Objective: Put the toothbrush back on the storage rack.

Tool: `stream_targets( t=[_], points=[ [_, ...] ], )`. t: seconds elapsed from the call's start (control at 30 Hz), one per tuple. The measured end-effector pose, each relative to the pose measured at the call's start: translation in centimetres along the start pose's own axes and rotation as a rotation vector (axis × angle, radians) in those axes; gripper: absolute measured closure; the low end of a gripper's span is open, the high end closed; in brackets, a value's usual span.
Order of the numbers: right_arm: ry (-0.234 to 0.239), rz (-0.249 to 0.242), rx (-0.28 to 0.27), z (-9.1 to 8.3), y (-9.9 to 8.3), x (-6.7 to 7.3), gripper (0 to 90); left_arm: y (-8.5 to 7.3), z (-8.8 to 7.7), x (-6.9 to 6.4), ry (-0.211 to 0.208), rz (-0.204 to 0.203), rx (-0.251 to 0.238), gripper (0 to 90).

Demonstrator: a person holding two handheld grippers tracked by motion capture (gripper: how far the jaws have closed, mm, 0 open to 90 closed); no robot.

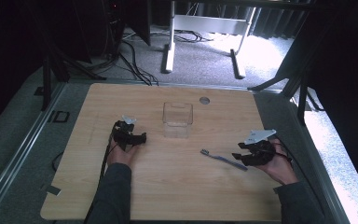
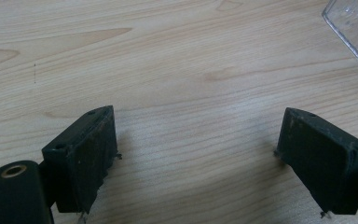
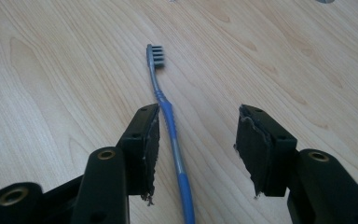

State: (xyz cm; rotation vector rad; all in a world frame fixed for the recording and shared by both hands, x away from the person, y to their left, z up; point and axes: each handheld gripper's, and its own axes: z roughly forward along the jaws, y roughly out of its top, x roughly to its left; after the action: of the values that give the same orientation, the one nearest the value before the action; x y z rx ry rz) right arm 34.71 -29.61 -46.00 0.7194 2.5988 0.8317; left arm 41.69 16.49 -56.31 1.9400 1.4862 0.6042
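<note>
The right gripper (image 3: 196, 140) hangs with jaws spread around a blue toothbrush (image 3: 170, 123) lying flat on the table (image 1: 168, 186), handle toward the person, bristled head pointing away-left. The left gripper (image 2: 196, 154) gapes, holding nothing, near the clear container (image 1: 177, 119) beyond

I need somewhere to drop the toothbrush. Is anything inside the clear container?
The clear container looks empty in the high view: wood grain of the table shows through its walls. Its floor is too small to check; the toothbrush lies outside.
</note>
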Motion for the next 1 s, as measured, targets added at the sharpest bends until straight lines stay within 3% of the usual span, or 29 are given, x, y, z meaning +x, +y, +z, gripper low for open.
stream_targets(
  t=[1.0],
  points=[
    [0.023, -0.039, 0.043, 0.8, 1.9, 0.8, 49.8, 0.0, 0.0, 0.0, 0.000, 0.000, 0.000, 12.3]
  ],
)
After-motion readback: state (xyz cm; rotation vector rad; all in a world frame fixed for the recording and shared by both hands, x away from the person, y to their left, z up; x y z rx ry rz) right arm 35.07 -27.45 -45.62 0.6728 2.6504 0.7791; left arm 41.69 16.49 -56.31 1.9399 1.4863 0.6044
